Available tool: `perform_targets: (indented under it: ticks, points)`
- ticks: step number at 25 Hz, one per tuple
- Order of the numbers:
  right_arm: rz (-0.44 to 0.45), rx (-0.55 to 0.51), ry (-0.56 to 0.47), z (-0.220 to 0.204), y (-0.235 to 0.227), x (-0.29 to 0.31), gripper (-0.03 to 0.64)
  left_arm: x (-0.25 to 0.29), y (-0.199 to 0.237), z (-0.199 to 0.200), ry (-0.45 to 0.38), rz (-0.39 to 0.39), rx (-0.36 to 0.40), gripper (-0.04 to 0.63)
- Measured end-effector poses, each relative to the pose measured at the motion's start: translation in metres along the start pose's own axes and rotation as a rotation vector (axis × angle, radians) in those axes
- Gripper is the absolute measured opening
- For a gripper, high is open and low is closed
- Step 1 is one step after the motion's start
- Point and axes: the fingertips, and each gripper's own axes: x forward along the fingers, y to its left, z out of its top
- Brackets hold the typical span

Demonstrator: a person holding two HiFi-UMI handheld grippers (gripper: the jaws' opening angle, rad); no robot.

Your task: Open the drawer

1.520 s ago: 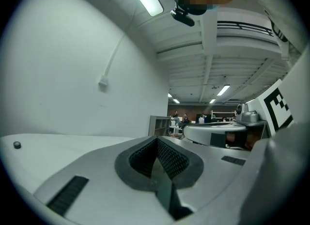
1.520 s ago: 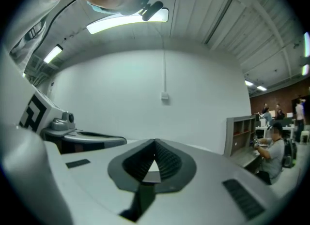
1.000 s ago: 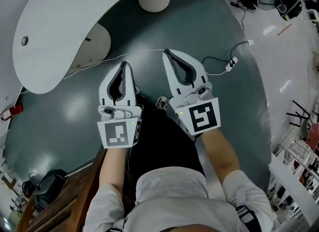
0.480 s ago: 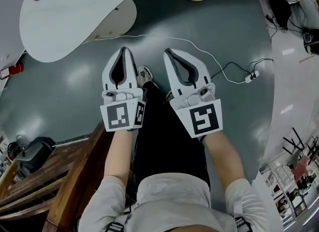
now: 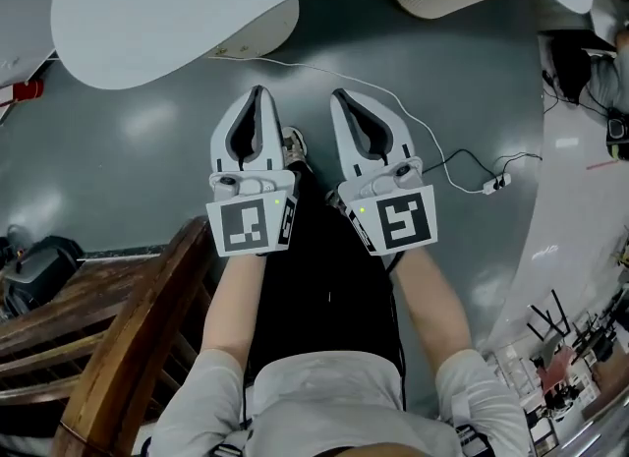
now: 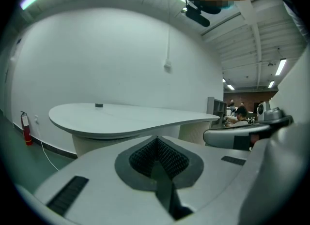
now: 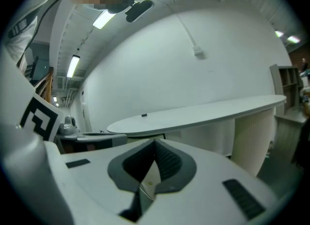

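Left claw (image 5: 257, 93), right claw (image 5: 340, 97): closed, parallel, toward table (image 5: 177, 23).

1. Shells of the left gripper (image 5: 257, 93) and right gripper (image 5: 339, 96): white; fingers (image 6: 167, 156) lined in dark grey, with a ribbed texture.
2. Both marker cubes (image 5: 246, 227): black-and-white square pattern.
3. The surface (image 5: 177, 13): plain white.
4. The floor (image 5: 118, 180): glossy dark grey-green.
5. The wooden frame (image 5: 128, 347): brown.
6. The trousers (image 5: 324, 298): black; shirt (image 5: 324, 396): light grey.

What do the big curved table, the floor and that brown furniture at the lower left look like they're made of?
Table: probably laminate or painted board; it is smooth, matte white, with no grain. Floor: likely vinyl or coated concrete; it is seamless grey-green with soft light reflections. Brown furniture: looks like varnished wood, with visible grain and a slight sheen.
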Motion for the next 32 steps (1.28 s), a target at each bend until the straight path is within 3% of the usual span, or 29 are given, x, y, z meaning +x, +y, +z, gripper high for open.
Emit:
perform_targets:
  ticks: [5, 12, 18, 21, 32]
  points:
    - [0.046, 0.018, -0.011, -0.023, 0.032, 0.039, 0.014, -0.012, 0.041, -0.01, 0.007, 0.044, 0.027, 0.006]
    - [0.08, 0.139, 0.0, -0.061, 0.065, 0.095, 0.014, -0.024, 0.094, -0.019, 0.05, 0.102, 0.068, 0.006]
    - [0.098, 0.189, -0.001, -0.086, 0.081, 0.138, 0.015, -0.026, 0.117, -0.035, 0.096, 0.104, 0.095, 0.006]
    - [0.121, 0.197, 0.021, -0.1, 0.089, 0.16, 0.141, -0.026, 0.125, -0.044, 0.11, 0.101, 0.089, 0.005]
    - [0.101, 0.176, 0.132, -0.135, 0.098, 0.213, 0.141, -0.026, 0.142, -0.044, 0.117, 0.095, 0.058, 0.005]
